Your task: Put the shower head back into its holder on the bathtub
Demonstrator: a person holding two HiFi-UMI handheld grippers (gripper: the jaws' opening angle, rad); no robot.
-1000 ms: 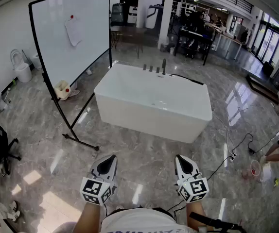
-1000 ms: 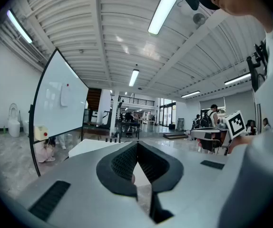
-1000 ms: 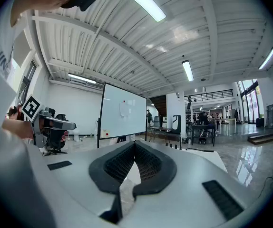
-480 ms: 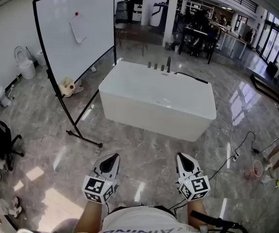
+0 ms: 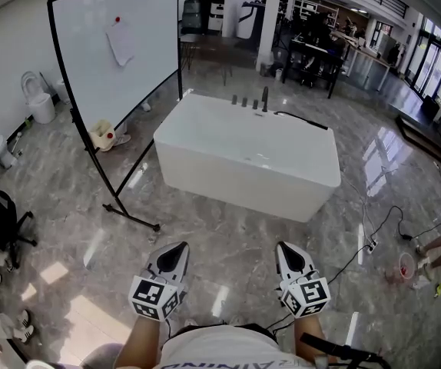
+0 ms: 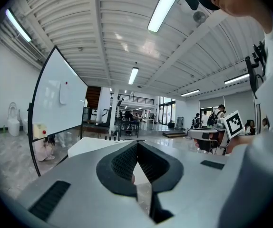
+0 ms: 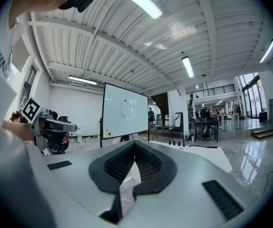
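White bathtub [image 5: 243,167]: freestanding on the grey marbled floor, straight ahead of the person.
Taps [image 5: 250,102]: a short row of dark fittings standing upright on the tub's far rim.
Shower head [image 5: 303,121]: a slim dark shape lying along the far rim just right of the taps; too small to make out more.
Writing: a few capital letters show on the person's white shirt [image 5: 220,354] at the bottom edge of the head view, cut off and not readable as a word. Black-and-white square markers cover the left cube [image 5: 153,298] and the right cube [image 5: 306,297].
Whiteboard [image 5: 121,52]: on a black stand left of the tub, with a sheet of paper under a red magnet; no legible text on it.
Left gripper [image 5: 176,247]: held low in front of the waist, pointing forward toward the tub and about level; its jaws are pressed together with nothing between them.
Right gripper [image 5: 288,246]: beside the left one and parallel to it, about level; its jaws are likewise fully together and empty.
Shower head and fingertips: well apart, with open floor and the whole tub between them.
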